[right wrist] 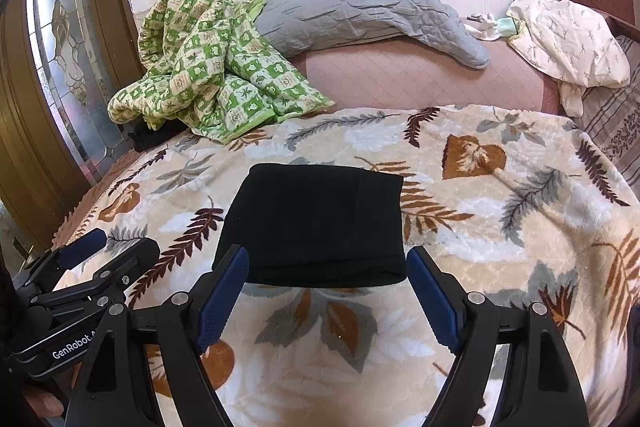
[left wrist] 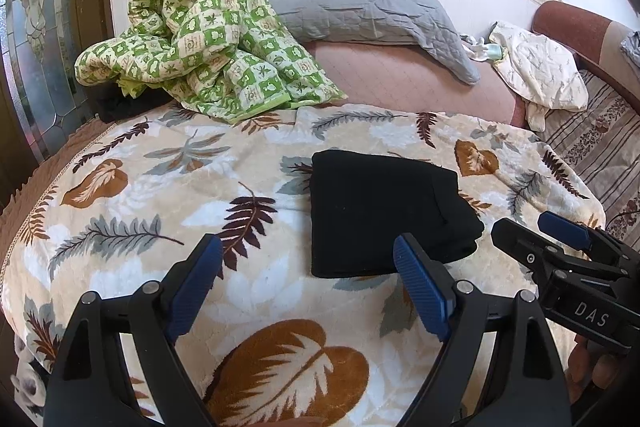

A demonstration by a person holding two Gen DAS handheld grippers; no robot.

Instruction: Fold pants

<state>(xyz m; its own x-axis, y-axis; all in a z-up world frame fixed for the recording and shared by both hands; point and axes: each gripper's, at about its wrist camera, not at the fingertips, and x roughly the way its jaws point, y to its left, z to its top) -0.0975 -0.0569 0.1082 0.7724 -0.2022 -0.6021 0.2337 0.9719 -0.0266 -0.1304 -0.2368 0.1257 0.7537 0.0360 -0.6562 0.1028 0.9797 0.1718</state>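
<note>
Pants (right wrist: 316, 223) lie folded on the leaf-print blanket (right wrist: 500, 227) (seemingly finished), just ahead of right tongs (right wrist: 328, 295); both tongs apart, left tongs (left wrist: 308, 279) beside.

L gripper (left wrist: 308, 283): my jaws wide apart, low centre of frame, holding nothing.
R gripper (right wrist: 327, 293): same, spread wide, low centre.

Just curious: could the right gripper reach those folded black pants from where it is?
Probably yes: the right gripper is open, the folded black pants lie directly ahead on the leaf-print blanket, nothing between.
</note>
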